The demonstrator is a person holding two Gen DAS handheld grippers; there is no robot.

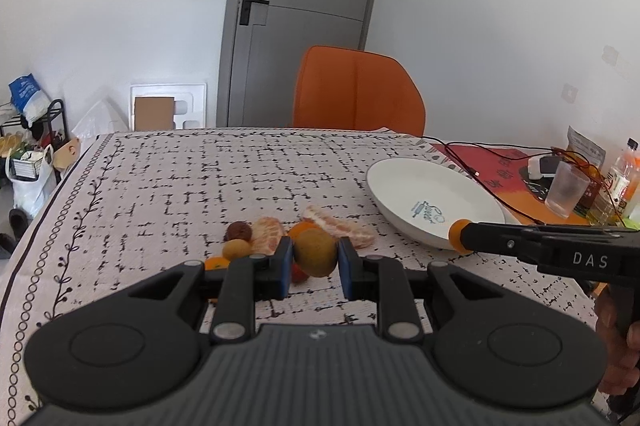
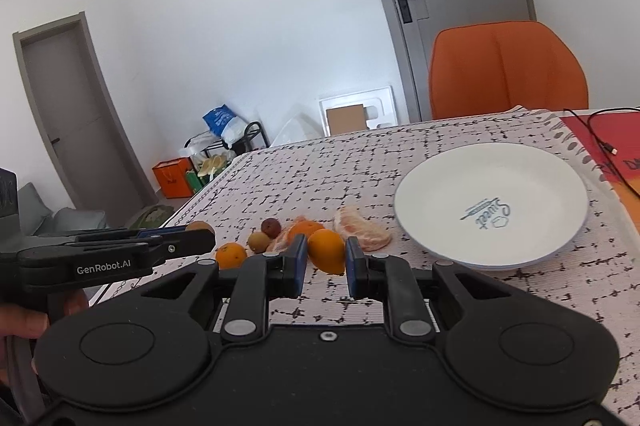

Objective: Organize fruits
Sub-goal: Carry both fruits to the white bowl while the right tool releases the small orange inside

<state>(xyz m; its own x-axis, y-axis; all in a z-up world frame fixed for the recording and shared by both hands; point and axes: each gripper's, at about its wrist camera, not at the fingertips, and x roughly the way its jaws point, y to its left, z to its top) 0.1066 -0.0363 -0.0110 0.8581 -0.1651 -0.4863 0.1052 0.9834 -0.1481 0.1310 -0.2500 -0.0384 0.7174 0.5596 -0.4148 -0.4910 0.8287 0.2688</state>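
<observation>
A brown kiwi (image 1: 316, 252) sits pinched between the blue pads of the left gripper (image 1: 314, 266), above the fruit pile on the desk (image 1: 240, 170). The right gripper (image 2: 326, 262) is pressed onto a small orange (image 2: 327, 251), held just in front of the same pile. On the cloth lie two peeled segments (image 2: 362, 226), another small orange (image 2: 231, 255), a tan round fruit (image 2: 259, 241) and a dark reddish one (image 2: 271, 227); they crowd together, several touching. In the left view a further orange fruit and something red are partly hidden behind the kiwi and the fingers.

To the right of the pile stands a white plate (image 2: 440, 186) with blue lettering at its centre, near the segments but apart from them.

The desk wears a pale cloth with a black crackle pattern and a vine border. At its far right lie a red mat (image 1: 492, 162), a thin cable (image 1: 472, 166), a clear cup (image 1: 566, 188) and bottles (image 1: 624, 178). An orange chair (image 1: 356, 90) stands behind the desk, before a grey door (image 1: 304, 6) in a white wall. On the floor to the left are a black rack (image 1: 52, 122), bags and an orange box (image 2: 174, 178).
</observation>
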